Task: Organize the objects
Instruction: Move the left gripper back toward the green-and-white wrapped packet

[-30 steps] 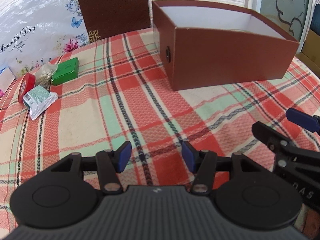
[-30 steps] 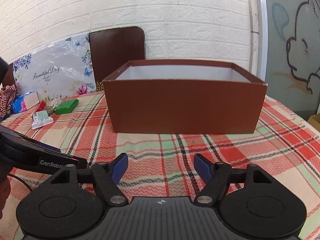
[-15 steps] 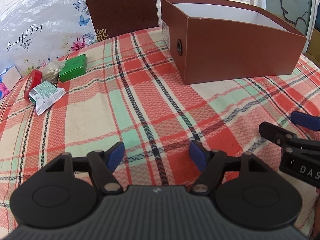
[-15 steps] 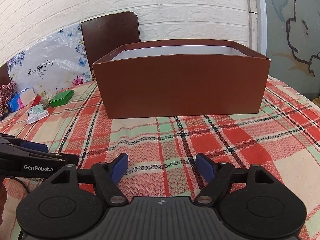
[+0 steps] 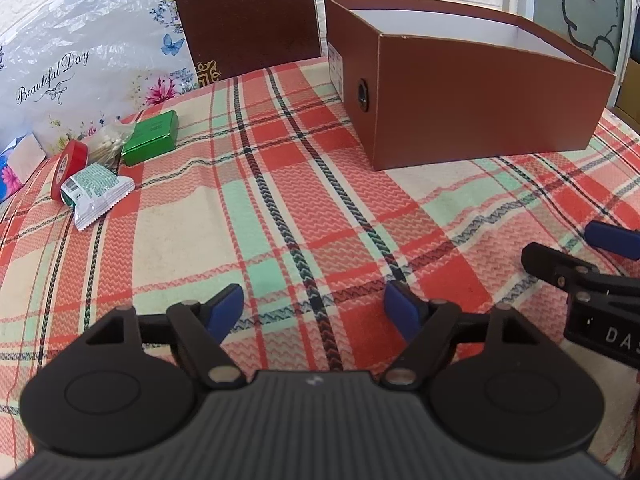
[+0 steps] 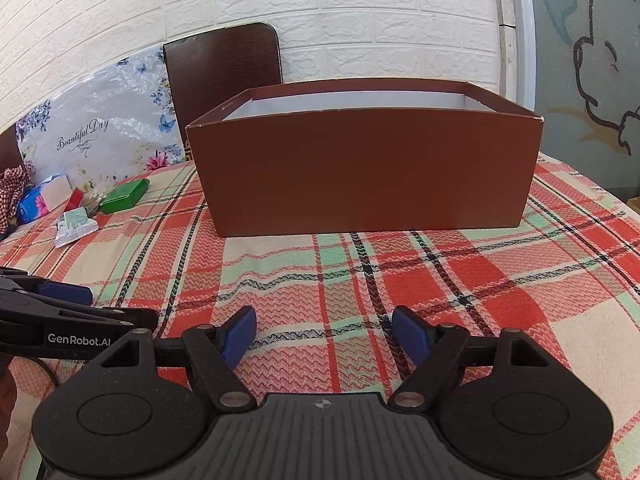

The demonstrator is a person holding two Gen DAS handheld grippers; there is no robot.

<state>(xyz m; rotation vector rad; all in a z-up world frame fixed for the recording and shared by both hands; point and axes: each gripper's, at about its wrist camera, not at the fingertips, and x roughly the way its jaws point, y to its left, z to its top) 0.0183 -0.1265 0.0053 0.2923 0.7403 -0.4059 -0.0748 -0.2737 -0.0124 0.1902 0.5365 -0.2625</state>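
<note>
Brown box (image 6: 368, 168) sits open-topped on the plaid table (image 6: 500, 276), dead ahead at twelve o'clock from the right tongs (image 6: 324, 338). Off at ten o'clock, a little huddle: green box (image 5: 151, 137), red tape roll (image 5: 67, 163), a bag of cotton swabs (image 5: 106, 147) tucked between them, and a white-and-green packet (image 5: 96, 194) just in front. Left tongs (image 5: 314, 311) hover over bare cloth, jaws opening, nothing between them. Right tongs stand wide too, empty-handed. Behind, a dark chair back (image 6: 222, 64) and a flowered bag (image 5: 80, 64).
</note>
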